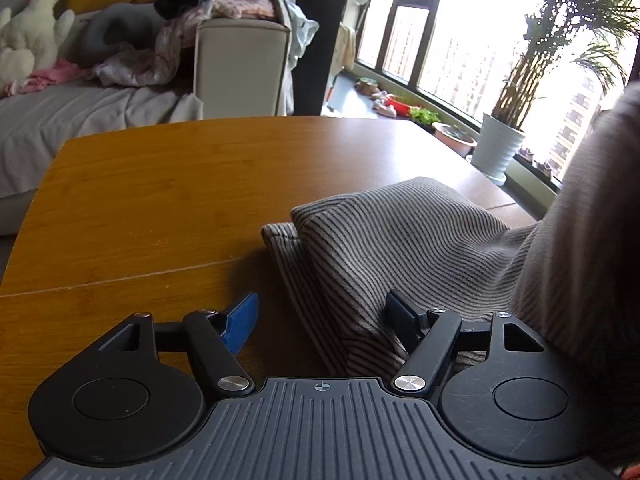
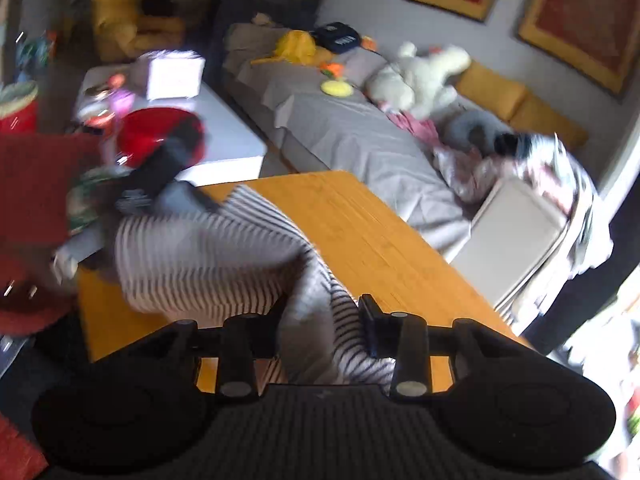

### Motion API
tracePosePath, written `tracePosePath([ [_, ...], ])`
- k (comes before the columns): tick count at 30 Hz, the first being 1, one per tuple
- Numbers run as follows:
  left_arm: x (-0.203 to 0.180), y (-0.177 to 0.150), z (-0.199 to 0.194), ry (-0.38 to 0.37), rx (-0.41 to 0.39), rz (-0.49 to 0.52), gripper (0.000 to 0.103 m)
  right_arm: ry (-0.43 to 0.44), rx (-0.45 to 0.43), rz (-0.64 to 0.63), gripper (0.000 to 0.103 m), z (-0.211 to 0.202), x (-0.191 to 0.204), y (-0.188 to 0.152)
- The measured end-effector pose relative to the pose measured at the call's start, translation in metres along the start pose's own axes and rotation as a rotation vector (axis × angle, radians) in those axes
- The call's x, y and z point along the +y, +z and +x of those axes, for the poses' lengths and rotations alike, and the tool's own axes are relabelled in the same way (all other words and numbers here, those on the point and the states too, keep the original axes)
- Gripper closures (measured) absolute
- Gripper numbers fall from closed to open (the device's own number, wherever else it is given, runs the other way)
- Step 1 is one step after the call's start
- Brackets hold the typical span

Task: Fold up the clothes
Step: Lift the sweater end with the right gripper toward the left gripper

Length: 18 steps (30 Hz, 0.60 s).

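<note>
A grey garment with thin dark stripes (image 1: pixel 400 240) lies bunched on the wooden table (image 1: pixel 160 200). My left gripper (image 1: pixel 324 316) is open, low over the table at the garment's near edge; the cloth lies between its blue left finger (image 1: pixel 242 320) and black right finger (image 1: pixel 404 320). Part of the garment rises at the right edge (image 1: pixel 580 220). In the blurred right wrist view my right gripper (image 2: pixel 324 320) has striped cloth (image 2: pixel 312 312) between its fingers and holds it above the table (image 2: pixel 380 240); the rest of the garment (image 2: pixel 200 252) trails left toward the other gripper (image 2: pixel 160 176).
A grey sofa (image 1: pixel 60 120) with clothes and a plush toy (image 1: pixel 28 40) stands behind the table. A beige box (image 1: pixel 240 68) with piled clothes stands at the table's far side. Potted plants (image 1: pixel 500 148) line the window. A white table (image 2: pixel 224 128) with a red bowl stands left.
</note>
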<state>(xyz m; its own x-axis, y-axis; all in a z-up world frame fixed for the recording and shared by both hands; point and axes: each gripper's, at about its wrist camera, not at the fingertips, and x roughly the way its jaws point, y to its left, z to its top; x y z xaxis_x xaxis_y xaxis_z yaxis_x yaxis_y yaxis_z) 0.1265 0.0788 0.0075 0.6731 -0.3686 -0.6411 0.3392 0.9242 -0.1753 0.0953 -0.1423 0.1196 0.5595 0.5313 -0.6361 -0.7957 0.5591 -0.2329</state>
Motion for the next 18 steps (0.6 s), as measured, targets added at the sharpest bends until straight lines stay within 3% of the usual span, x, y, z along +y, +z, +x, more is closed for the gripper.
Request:
tracePosePath([
  [4, 0.021, 0.004, -0.007, 0.017, -0.005, -0.048, 0.03, -0.003, 0.06, 0.224, 0.046, 0.076, -0.054, -0.027],
  [6, 0.029, 0.009, -0.017, 0.033, -0.025, -0.06, 0.029, 0.012, 0.033, 0.312, 0.032, 0.095, -0.069, -0.043],
  [10, 0.031, 0.028, -0.048, 0.001, -0.116, -0.06, 0.028, 0.047, -0.012, 0.444, 0.023, 0.101, -0.089, -0.058],
  [14, 0.012, 0.054, -0.071, -0.092, -0.235, -0.028, 0.024, 0.014, -0.018, 0.455, 0.015, 0.096, -0.091, -0.057],
  [15, 0.003, 0.059, -0.069, -0.135, -0.248, -0.012, 0.024, 0.007, -0.025, 0.453, 0.014, 0.091, -0.091, -0.056],
  [18, -0.029, 0.061, -0.043, -0.161, -0.195, 0.075, 0.025, -0.07, -0.078, 0.436, 0.012, 0.066, -0.093, -0.049],
])
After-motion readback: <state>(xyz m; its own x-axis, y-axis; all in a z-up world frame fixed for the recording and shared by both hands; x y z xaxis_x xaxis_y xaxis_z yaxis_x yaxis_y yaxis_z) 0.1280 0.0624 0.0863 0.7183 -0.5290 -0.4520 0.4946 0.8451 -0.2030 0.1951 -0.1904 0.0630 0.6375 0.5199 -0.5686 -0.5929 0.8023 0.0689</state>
